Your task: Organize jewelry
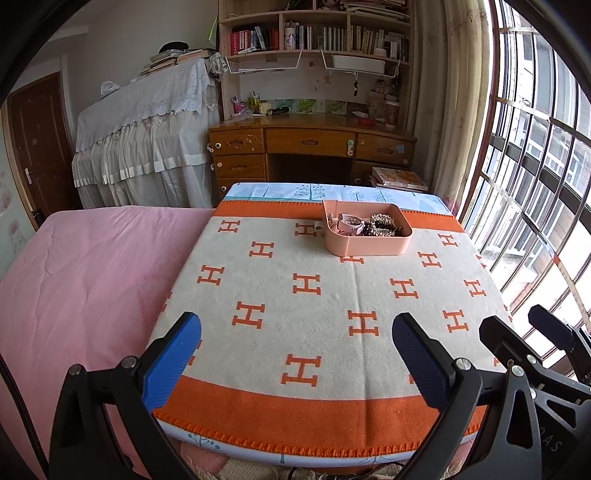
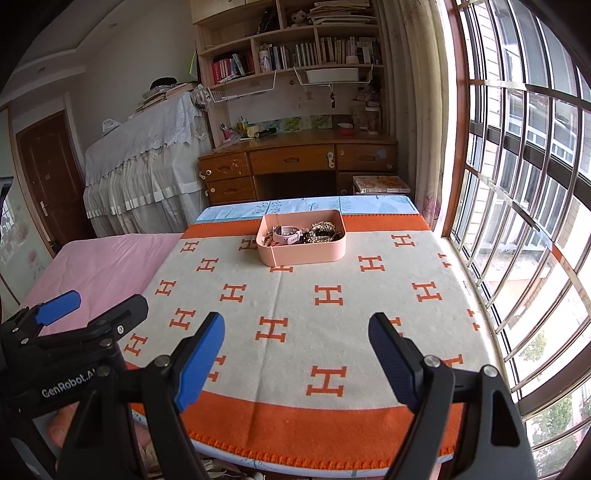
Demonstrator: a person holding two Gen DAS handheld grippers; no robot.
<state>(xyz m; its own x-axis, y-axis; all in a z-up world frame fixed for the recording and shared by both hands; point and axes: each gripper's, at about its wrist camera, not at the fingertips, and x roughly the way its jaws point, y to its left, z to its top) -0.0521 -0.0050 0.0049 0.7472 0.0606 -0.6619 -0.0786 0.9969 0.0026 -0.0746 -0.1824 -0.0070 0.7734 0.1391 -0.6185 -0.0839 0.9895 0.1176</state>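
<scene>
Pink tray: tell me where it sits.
The pink tray sits at the blanket's far end, right of centre in the left wrist view, holding the jewelry.

Centre: cream blanket (image 1: 325, 295) with orange H motifs. Left: pink bedsheet (image 1: 92, 280). Upper centre: wooden desk (image 1: 310, 138) beneath a bookshelf (image 1: 314, 33). Upper left: lace-covered furniture (image 1: 147, 136). Right edge: barred window (image 1: 535, 166).

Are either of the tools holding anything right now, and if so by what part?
Nothing is held. The left tool and right tool are both open and empty above the blanket; the jewelry sits in the pink tray.
</scene>
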